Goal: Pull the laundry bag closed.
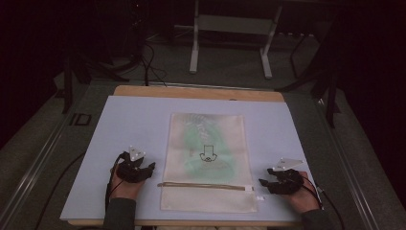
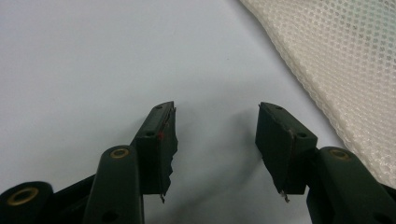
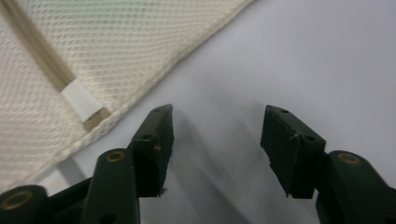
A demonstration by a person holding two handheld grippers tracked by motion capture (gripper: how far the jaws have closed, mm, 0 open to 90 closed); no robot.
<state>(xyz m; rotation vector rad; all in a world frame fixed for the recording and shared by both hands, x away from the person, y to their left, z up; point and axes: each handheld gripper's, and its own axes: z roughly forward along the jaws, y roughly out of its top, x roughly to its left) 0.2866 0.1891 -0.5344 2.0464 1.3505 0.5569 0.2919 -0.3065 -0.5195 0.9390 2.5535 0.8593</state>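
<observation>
The left gripper [image 1: 143,168] rests on the pale sheet [image 1: 119,124] with its jaws standing wide apart and nothing between them. Just beside it, on its right, lies the cream mesh bag [image 1: 208,158] (a green thing shows faintly through the net), flat and not touched. A zipper [image 1: 206,186] crosses the bag near the person's side. On the bag's other side the right gripper [image 1: 266,183] rests, its jaws also apart and empty, close to the zipper's white tab [image 3: 80,103].
</observation>
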